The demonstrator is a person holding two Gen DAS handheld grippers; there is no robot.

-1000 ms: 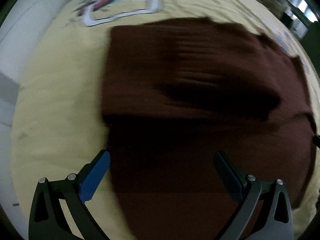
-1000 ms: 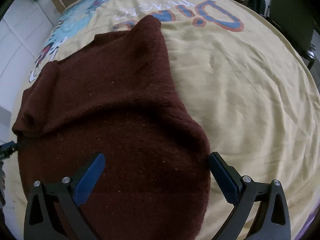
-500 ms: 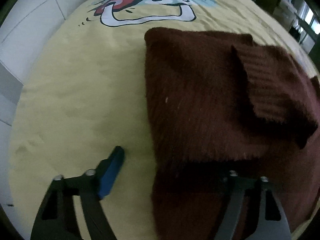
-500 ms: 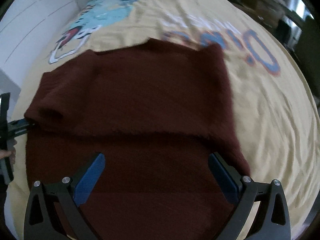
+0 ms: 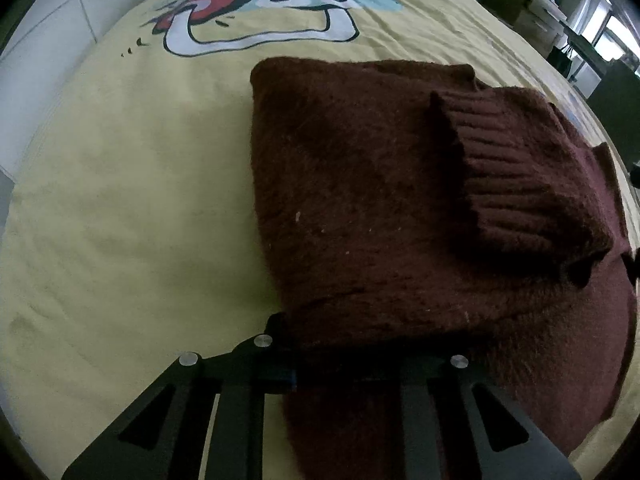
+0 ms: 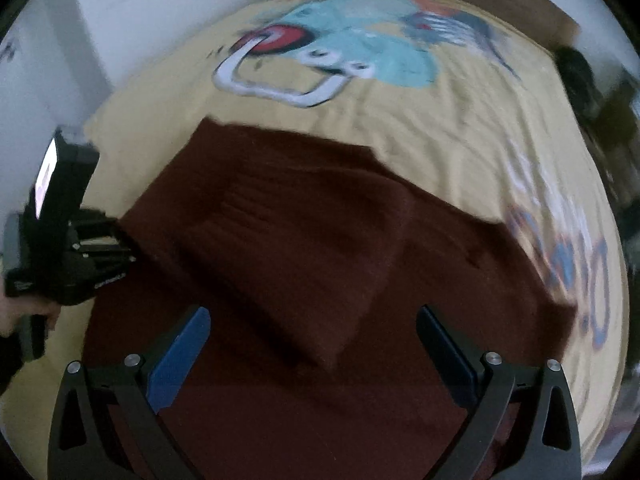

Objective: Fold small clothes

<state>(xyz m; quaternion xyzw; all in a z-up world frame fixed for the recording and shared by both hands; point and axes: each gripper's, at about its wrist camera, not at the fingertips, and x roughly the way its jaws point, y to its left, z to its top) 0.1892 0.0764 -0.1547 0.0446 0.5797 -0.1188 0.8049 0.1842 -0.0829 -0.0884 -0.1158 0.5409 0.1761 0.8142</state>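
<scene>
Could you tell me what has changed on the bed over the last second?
The left tongs have just closed on the near edge of the brown sweater. The right tongs, open and empty, swung across above it. The sweater stayed folded on the yellow bedspread.

I'm seeing loads of open yellow bedsheet (image 5: 120, 208) left of the sweater (image 5: 380, 208). The wall (image 5: 44, 64) is hemming in that far edge, and boxes (image 5: 532, 4) are crowding the other side.

My right gripper (image 6: 312, 354) has black triangular-cutout fingers, blue pads and silver screws; my left gripper (image 5: 320, 364) is black too.
</scene>
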